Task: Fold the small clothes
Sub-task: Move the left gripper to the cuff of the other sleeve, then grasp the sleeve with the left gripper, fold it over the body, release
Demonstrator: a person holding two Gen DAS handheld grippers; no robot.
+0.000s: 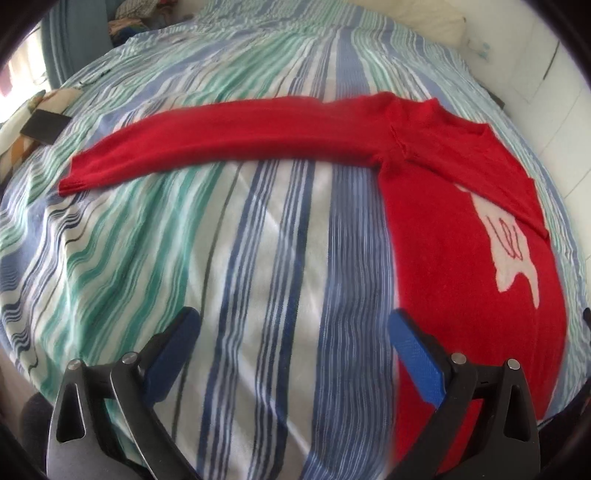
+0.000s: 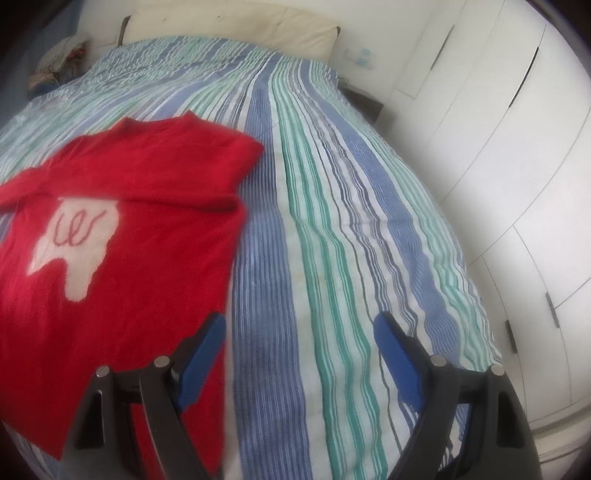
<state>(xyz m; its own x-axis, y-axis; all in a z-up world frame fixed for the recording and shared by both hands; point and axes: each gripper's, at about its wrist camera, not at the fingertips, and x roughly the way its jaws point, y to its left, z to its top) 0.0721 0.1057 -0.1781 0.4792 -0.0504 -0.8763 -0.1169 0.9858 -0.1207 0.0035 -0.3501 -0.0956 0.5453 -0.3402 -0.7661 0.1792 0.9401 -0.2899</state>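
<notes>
The red sweater [image 1: 461,221] lies flat on the striped bed [image 1: 258,277], one sleeve already folded across its chest, the other sleeve [image 1: 221,136] outstretched. Both the left gripper [image 1: 293,332] and right gripper [image 2: 299,336] hover with jaws wide, empty. Next, likely: pinch the outstretched cuff and fold it inward.

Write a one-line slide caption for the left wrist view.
Open left gripper above a striped bedspread, red sweater lying with one sleeve stretched out.

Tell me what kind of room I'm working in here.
Most likely a bedroom: the red sweater lies on a bed with a striped cover, a cream pillow at its head, and white wardrobe doors alongside.
</notes>
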